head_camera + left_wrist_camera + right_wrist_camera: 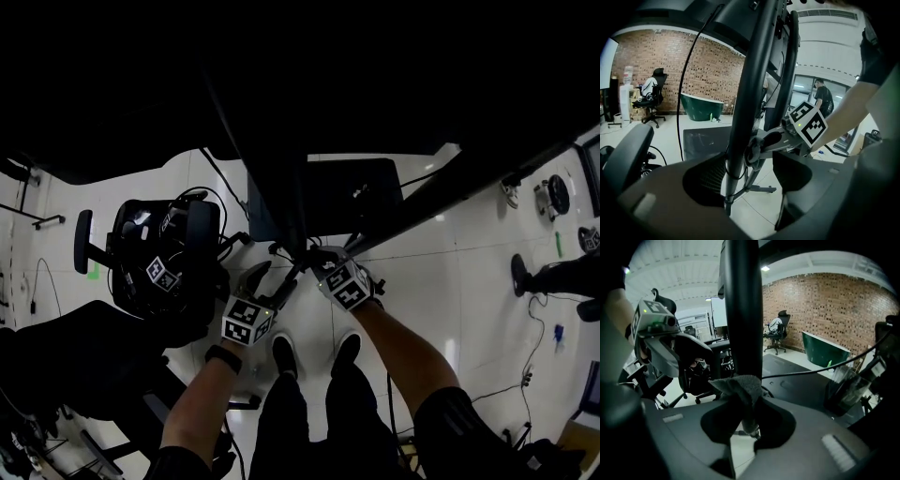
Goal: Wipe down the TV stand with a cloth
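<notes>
Frame centre: right gripper (747, 403) fingers clamp grey cloth (739, 386) against TV stand pole (743, 310); left gripper (751, 176) fingers apart, straddling pole.

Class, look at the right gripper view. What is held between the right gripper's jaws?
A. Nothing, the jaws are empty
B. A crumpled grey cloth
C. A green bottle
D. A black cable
B: in the right gripper view, the right gripper has its jaws closed on a crumpled grey cloth, right by the black upright pole of the TV stand.
</notes>
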`<state>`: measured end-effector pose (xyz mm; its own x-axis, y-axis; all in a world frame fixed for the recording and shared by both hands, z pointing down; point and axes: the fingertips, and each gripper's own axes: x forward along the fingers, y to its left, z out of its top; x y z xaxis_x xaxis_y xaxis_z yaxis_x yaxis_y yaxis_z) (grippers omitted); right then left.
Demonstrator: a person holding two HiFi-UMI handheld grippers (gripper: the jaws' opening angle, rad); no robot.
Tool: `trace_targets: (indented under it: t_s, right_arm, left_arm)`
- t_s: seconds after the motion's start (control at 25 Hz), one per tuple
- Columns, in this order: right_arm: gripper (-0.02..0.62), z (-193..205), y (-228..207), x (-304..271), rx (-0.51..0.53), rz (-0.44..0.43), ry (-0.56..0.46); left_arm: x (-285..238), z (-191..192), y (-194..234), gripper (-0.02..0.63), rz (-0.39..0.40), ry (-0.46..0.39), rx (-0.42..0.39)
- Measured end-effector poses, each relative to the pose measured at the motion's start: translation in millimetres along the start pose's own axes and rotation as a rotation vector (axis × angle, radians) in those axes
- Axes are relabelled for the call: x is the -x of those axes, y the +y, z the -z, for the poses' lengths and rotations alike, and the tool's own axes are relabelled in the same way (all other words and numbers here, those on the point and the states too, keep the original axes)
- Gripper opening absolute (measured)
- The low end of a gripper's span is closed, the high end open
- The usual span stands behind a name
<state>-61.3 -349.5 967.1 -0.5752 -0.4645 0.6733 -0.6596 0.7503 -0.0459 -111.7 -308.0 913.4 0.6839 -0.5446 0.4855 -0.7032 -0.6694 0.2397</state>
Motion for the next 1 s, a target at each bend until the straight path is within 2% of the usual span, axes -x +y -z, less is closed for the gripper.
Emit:
trace_targets:
  t_s: [0.12, 0.24, 0.36, 0.56, 0.76, 0.88, 1.0]
  right_arm:
    - [0.067, -22.8, 9.0, 38.5, -0.043, -0.016, -0.071]
    - [0.067, -54.6, 15.0, 83.8, -0.038, -0.020, -0.148]
    - [0.067, -95.3, 8.1, 129.3, -0.031, 0.006, -0.238]
    - [0.067, -145.1, 24.1, 204.9, -0.015, 0.014, -0.339]
    - [0.067, -199.9, 5.2, 278.0, -0.059, 0.038, -0.445]
    - [0.067, -227.3, -1.6, 325.5, -0.037, 0.059, -0.510]
    - [0.067, -245.6, -6.1, 369.1, -0.007, 0.085, -0.547]
  left_arm:
    - [14.9, -23.7, -22.5, 0.337, 0.023, -0.025, -0.009]
    - [28.7, -65.1, -46.3, 0.337, 0.055, -0.075, -0.020]
    - [34.9, -116.2, -68.5, 0.341, 0.098, -0.134, -0.076]
    - [67.3, -172.3, -120.0, 0.349, 0.134, -0.179, -0.145]
    - [79.7, -230.8, -152.4, 0.351, 0.174, -0.240, -0.204]
    - [92.8, -261.5, -174.4, 0.353, 0.193, -0.272, -0.237]
    - [113.9, -300.5, -198.5, 0.353, 0.209, -0.337, -0.233]
